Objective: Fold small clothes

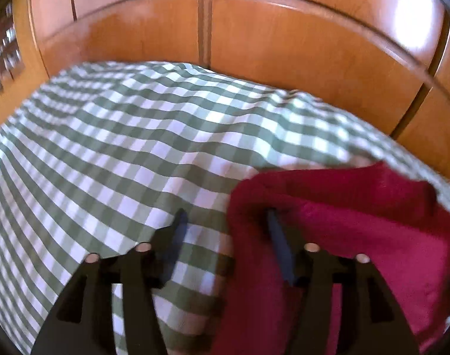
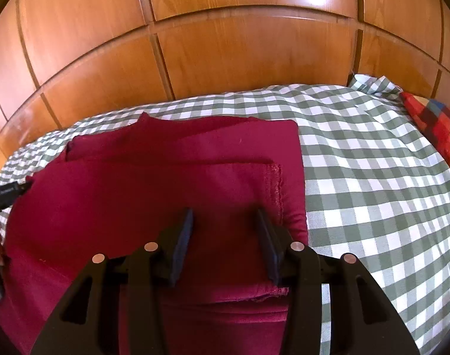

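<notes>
Folded crimson garment (image 2: 171,183) lying flat on a bed under a green-and-white checked cover (image 2: 373,177), hemmed edge toward 3 o'clock in the right wrist view. Right hand-held gripper (image 2: 225,224) poised over the garment's near right part, jaws parted, nothing pinched between the pads. Left hand-held gripper (image 1: 226,222) released too, jaws wide: one finger above the bare checked cover (image 1: 121,148), the other over the garment's (image 1: 358,230) left edge, at about 4 o'clock in the blurred left wrist view. No cloth clamped there. Same left tool (image 2: 6,195) peeking in at 9 o'clock of the right view, touching or just beside the garment's edge. Wooden panelled wardrobe (image 2: 225,59) beyond the bed at 12 o'clock. Red plaid cloth (image 2: 435,124) at 2 o'clock, well apart from the garment.
</notes>
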Demonstrator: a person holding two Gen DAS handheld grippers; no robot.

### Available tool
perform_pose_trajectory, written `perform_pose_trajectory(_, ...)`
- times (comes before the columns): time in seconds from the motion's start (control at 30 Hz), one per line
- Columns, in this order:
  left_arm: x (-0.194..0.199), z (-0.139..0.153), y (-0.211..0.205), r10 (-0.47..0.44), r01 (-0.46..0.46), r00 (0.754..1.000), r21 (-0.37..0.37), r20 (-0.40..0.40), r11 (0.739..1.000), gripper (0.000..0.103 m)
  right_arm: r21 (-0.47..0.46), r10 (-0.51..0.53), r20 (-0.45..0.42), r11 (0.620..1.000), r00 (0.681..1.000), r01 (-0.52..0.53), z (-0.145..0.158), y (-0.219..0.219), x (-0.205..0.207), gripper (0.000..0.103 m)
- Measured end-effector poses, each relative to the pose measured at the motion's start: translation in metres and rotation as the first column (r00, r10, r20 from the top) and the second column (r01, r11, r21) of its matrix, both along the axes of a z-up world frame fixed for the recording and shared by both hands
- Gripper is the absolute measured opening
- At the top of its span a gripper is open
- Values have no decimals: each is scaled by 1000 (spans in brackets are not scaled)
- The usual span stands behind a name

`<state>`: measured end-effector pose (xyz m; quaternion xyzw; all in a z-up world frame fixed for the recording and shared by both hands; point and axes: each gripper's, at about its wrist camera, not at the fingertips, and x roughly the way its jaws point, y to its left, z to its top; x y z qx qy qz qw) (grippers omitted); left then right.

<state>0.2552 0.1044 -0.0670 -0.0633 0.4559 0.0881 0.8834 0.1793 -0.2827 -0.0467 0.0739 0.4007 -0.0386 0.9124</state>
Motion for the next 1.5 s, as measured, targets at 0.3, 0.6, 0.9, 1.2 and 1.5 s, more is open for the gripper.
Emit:
perform_pose_trajectory(0.3,-62,45,-16,-62,63,985,-2,161,998,53,5,-2,23,1000,1000,2,-1,0,-3,44)
perform_pose_trajectory(0.6,-85,0,-57,-245,241,967,62,72,969,56,15,-3,29,1000,1000,3,-2,-1,-3,44)
perform_pose_trajectory(0.9,-89,10,-53,-212,209,974,44,81,977,56,23,-5,30,1000,1000,4,-2,-1,-3,44)
perform_pose_trajectory(1.2,-157,29,-36,-193,193,973,8,124,981,57,1,6,18,1000,1000,-6,1,4,-1,49)
perform_pose_trajectory(1.5,-215,37,-21,-200,196,969,46,145,980,58,12,50,-7,999,999,-50,22,17,-28,80)
